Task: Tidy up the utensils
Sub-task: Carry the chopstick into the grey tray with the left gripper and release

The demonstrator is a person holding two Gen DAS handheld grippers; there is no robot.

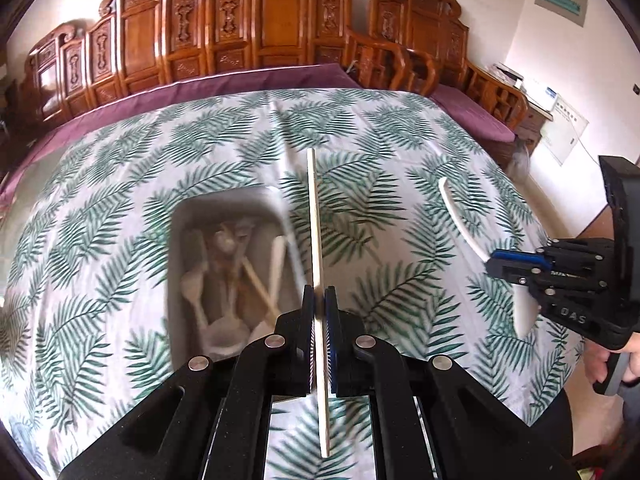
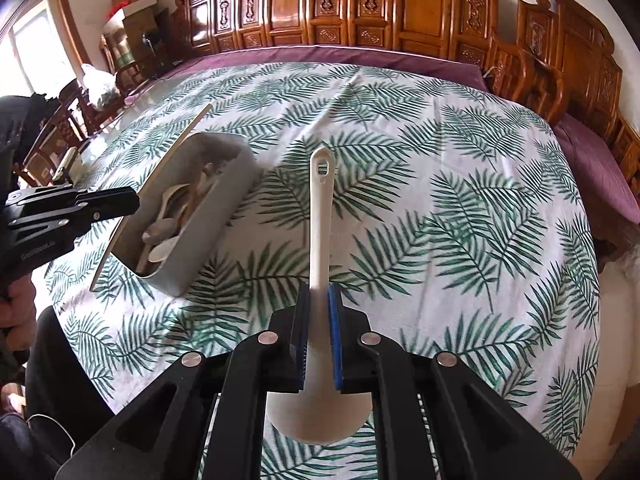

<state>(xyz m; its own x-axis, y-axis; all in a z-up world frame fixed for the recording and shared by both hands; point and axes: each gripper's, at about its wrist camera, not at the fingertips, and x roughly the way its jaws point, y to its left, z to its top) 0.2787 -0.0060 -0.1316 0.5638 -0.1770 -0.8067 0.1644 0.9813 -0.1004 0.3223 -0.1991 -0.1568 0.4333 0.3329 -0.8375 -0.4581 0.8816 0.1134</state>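
Right gripper [image 2: 319, 336] clamps white ladle [image 2: 320, 240]; left gripper [image 1: 319, 332] clamps lid [image 1: 315, 216] beside utensil box [image 2: 208, 224]

Left wrist view: the camera sits behind the left gripper [image 1: 319, 304] and looks forward and down along its fingers, close above the tablecloth [image 1: 120, 208]. The box [image 1: 176, 240] lies just left of the fingers; the right gripper [image 1: 500, 266] enters at far right.

Right wrist view: the camera sits behind the right gripper [image 2: 319, 300], facing forward and down along its fingers, close above the tablecloth [image 2: 460, 200]. The box [image 2: 208, 236] lies left of the fingers; the left gripper [image 2: 132, 202] enters at far left.

Both views share the tablecloth, the box, and the carved bench [image 1: 256, 28] [image 2: 400, 4] beyond the fingertips.
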